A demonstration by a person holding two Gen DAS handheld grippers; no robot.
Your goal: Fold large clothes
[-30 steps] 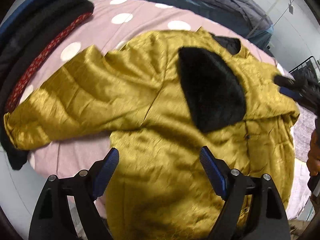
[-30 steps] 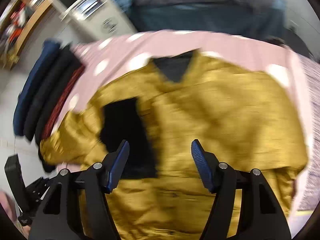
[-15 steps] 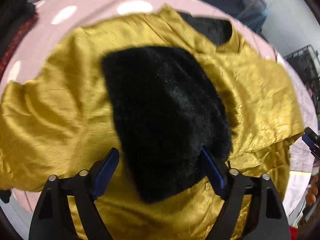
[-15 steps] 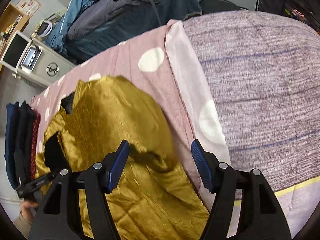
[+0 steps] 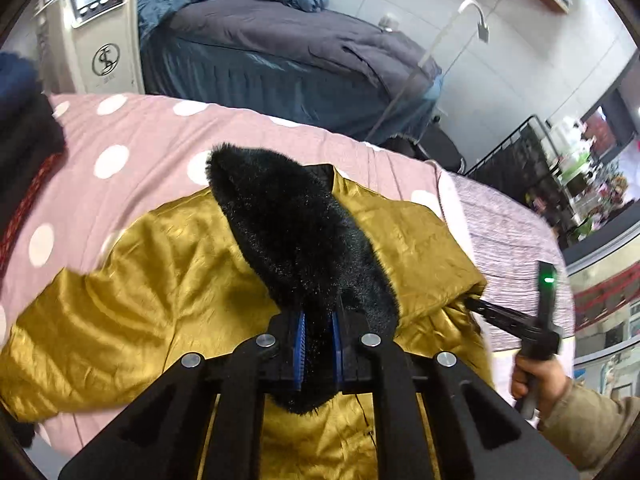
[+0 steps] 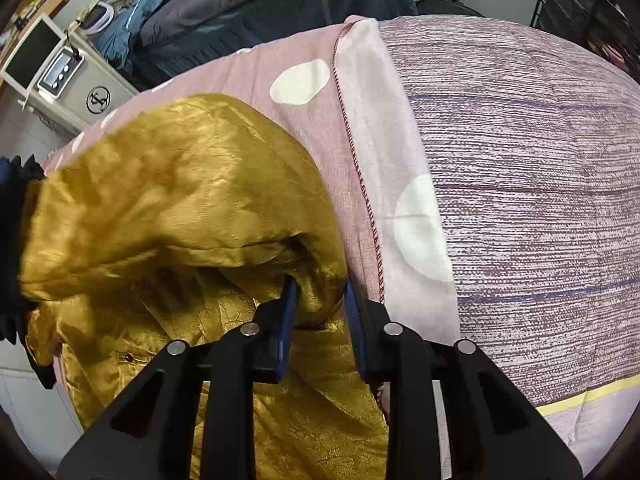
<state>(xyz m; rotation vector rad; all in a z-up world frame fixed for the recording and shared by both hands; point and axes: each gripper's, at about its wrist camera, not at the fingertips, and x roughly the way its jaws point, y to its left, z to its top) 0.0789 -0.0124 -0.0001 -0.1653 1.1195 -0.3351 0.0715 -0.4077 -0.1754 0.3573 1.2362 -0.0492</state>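
A gold satin jacket with a black fur cuff lies on the pink dotted bedspread. My left gripper is shut on the fur cuff and holds it raised over the jacket's body. In the right wrist view the same jacket bulges at left, and my right gripper is shut on a fold at its right edge. The right gripper also shows in the left wrist view, held by a hand at the jacket's right side.
A stack of folded dark clothes sits at the bed's left edge. A grey-purple striped blanket covers the bed's right part. A white machine and a bed with dark bedding stand behind. A black wire rack stands at right.
Both grippers have closed: the left on the black fur cuff, which now stands lifted, and the right on the jacket's right edge fold. The left view has tilted up toward the room.
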